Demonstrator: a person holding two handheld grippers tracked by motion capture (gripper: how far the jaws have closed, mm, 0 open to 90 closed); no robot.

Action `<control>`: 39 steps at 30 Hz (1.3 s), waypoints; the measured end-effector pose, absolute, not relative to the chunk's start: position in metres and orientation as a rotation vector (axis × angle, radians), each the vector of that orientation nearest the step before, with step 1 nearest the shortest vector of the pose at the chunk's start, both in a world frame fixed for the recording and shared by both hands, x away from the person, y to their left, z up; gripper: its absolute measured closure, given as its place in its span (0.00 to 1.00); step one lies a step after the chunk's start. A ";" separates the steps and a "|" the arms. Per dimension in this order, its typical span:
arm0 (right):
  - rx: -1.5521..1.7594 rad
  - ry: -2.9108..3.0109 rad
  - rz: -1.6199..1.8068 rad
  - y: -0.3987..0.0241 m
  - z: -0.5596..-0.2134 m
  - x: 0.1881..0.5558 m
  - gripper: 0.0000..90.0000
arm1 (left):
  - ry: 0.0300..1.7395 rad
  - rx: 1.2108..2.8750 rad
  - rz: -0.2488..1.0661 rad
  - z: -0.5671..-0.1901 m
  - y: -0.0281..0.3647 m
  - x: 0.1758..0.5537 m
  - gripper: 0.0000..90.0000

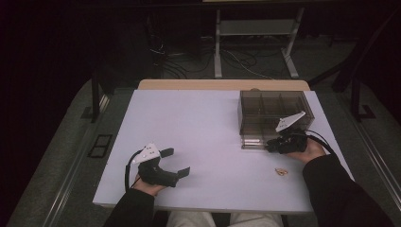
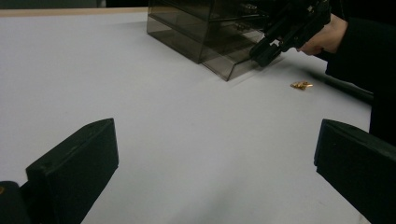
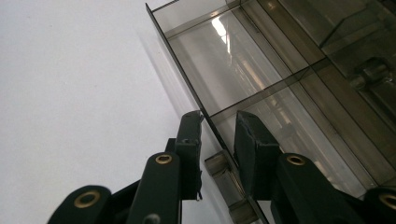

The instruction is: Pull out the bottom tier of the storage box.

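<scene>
**Operator A:** Where is the drawer (image 3: pixel 261 93) relative to the right gripper (image 3: pixel 218 140)?

**Operator B:** It is at the jaws. The drawer is drawn partly out of the bottom of the smoked plastic organiser (image 1: pixel 272 109), at the table's (image 1: pixel 198 127) far right. In the right gripper view one jaw stands outside the drawer's front wall and the other inside it, so the jaws straddle the wall next to the small handle (image 3: pixel 224 170).

**Operator A:** Gripper state?

**Operator B:** The right jaws are narrowed around the front wall; whether the pads press on it I cannot tell. The left gripper (image 1: pixel 177 163) is released, jaws wide, with nothing between them.

**Operator A:** Axis of travel?

**Operator B:** Judged from the layout, the drawer slides toward the person and back. The right hand is the nearer; the left rests well apart. A small gold item (image 1: pixel 281 171) lies on the table just beside the right hand.
</scene>
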State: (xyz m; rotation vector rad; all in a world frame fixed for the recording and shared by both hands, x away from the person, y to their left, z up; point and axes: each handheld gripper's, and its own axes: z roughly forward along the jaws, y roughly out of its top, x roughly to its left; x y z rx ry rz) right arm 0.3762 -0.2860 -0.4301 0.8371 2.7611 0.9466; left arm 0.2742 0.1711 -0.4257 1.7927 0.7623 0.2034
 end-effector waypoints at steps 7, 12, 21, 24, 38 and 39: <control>0.849 2.764 0.960 -0.287 -0.431 0.376 0.78 | 0.762 1.793 0.205 -0.426 0.171 0.274 0.00; 0.861 2.764 0.969 -0.288 -0.431 0.375 0.77 | 0.762 1.793 0.205 -0.426 0.171 0.274 0.00; 0.890 2.775 0.978 -0.288 -0.431 0.375 0.76 | 0.763 1.794 0.205 -0.426 0.171 0.274 0.00; 0.898 2.776 0.983 -0.288 -0.431 0.375 0.76 | 0.763 1.793 0.206 -0.426 0.171 0.274 0.00; 0.934 2.784 1.001 -0.289 -0.431 0.371 0.76 | 0.764 1.794 0.207 -0.426 0.171 0.274 0.00; 0.935 2.785 1.002 -0.289 -0.431 0.371 0.76 | 0.763 1.794 0.206 -0.426 0.171 0.274 0.00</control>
